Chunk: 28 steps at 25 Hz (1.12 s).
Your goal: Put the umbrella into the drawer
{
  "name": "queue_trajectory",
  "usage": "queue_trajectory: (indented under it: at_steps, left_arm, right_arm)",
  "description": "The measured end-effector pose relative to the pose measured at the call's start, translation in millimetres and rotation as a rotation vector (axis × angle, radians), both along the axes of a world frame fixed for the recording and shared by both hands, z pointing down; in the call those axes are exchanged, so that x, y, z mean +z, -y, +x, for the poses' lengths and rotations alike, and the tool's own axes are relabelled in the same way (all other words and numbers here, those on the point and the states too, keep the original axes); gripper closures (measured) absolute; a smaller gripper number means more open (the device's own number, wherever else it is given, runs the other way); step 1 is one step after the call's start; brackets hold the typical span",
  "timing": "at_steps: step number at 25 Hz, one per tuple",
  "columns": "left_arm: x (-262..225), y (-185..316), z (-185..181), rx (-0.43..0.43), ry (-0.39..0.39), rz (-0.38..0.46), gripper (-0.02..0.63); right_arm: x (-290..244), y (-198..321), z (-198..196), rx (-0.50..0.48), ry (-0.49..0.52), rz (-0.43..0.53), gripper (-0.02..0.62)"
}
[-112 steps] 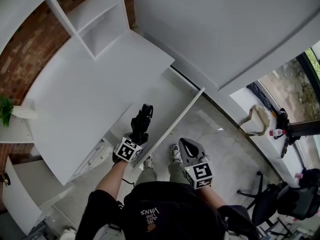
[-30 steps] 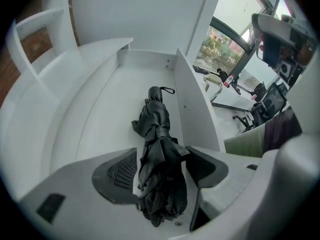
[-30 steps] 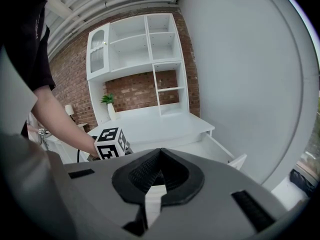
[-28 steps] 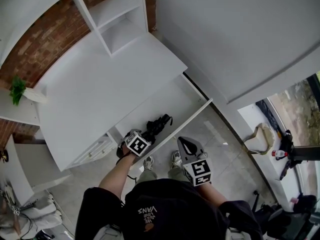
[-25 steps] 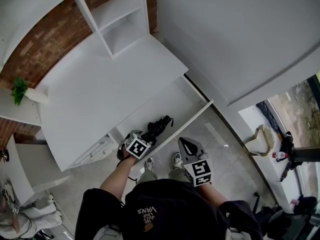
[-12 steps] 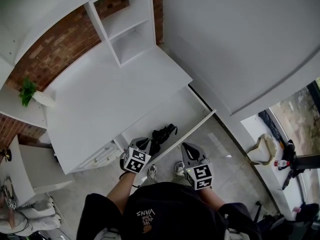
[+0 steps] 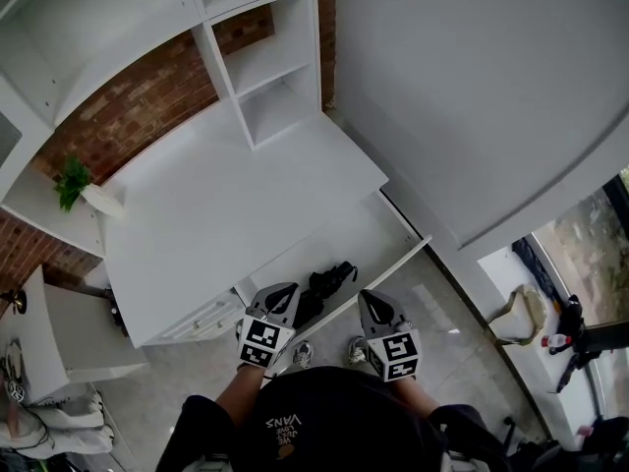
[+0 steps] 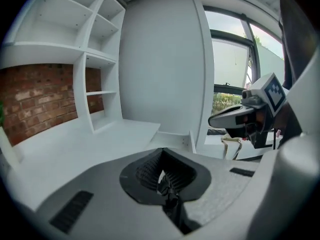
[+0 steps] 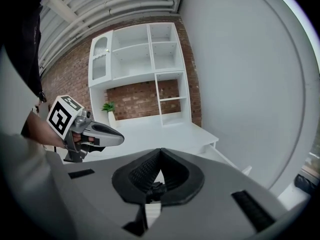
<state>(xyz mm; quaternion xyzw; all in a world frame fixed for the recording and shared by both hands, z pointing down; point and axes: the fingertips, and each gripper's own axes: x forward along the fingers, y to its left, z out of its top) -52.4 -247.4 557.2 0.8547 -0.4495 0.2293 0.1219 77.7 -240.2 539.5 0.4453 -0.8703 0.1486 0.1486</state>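
lying in open drawer (image 7: 385, 226): umbrella (image 7: 330, 280); left tongs (image 7: 286, 293) closed

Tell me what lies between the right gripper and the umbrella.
Only the front panel of the open drawer, as the head view shows: the black umbrella lies inside the drawer, and the right gripper hangs outside it.

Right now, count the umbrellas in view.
1. The black umbrella lies in the desk's open drawer, just ahead of the left gripper. Closed drawers could hide others.
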Motion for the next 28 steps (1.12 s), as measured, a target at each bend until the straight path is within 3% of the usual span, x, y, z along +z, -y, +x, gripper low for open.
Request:
queue_trajectory:
  at_steps: [14, 28]
  left_arm:
    - [-60.3, -19.5, -19.9, -0.036, -0.070, 0.142, 0.600]
    - [-74.1, -33.0, -32.5, -0.074, -0.073, 0.163, 0.600]
  right_arm:
    - [-43.4, -4.2, -11.5, -0.043, 0.046, 0.084, 0.597]
    - [-41.3, -7.5, 2.9, -0.035, -0.014, 0.072, 0.597]
